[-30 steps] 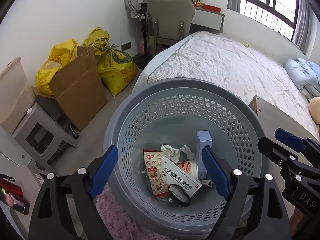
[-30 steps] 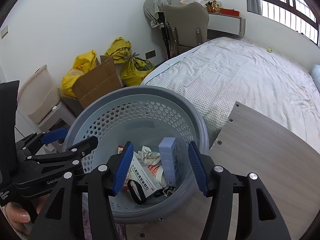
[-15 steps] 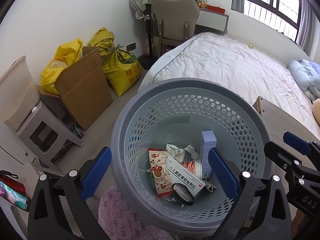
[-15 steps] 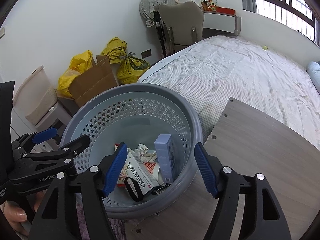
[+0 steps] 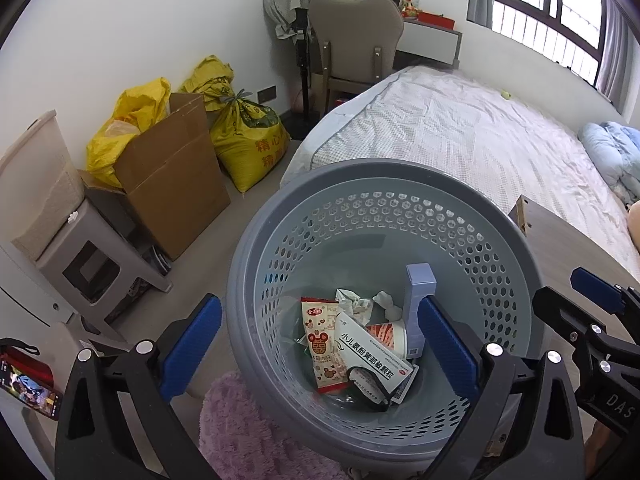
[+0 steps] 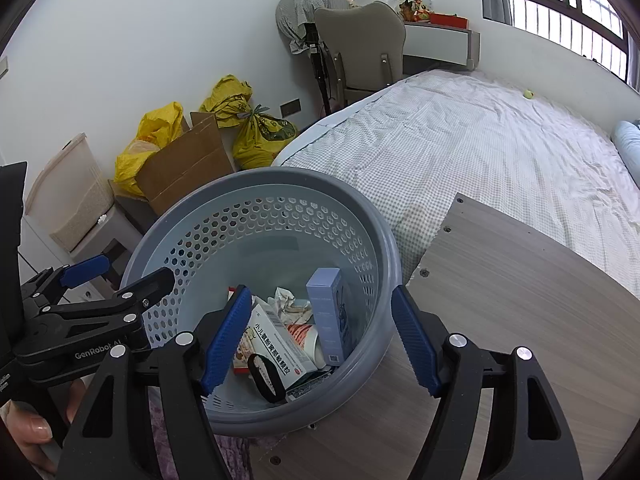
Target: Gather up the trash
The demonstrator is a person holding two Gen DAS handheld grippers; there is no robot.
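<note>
Inside the gray basket (image 5: pixel 516 280) we see the trash: a white medicine box (image 5: pixel 372 350), a tall blue box (image 5: pixel 420 284), a red snack bag (image 5: pixel 322 344) and crumpled paper (image 5: pixel 354 300). The basket sits beside the wooden table (image 6: pixel 520 300). Our left gripper (image 5: pixel 320 350) and right gripper (image 6: pixel 320 340) are both wide open, holding nothing. Behind is the bed (image 5: pixel 460 136).
</note>
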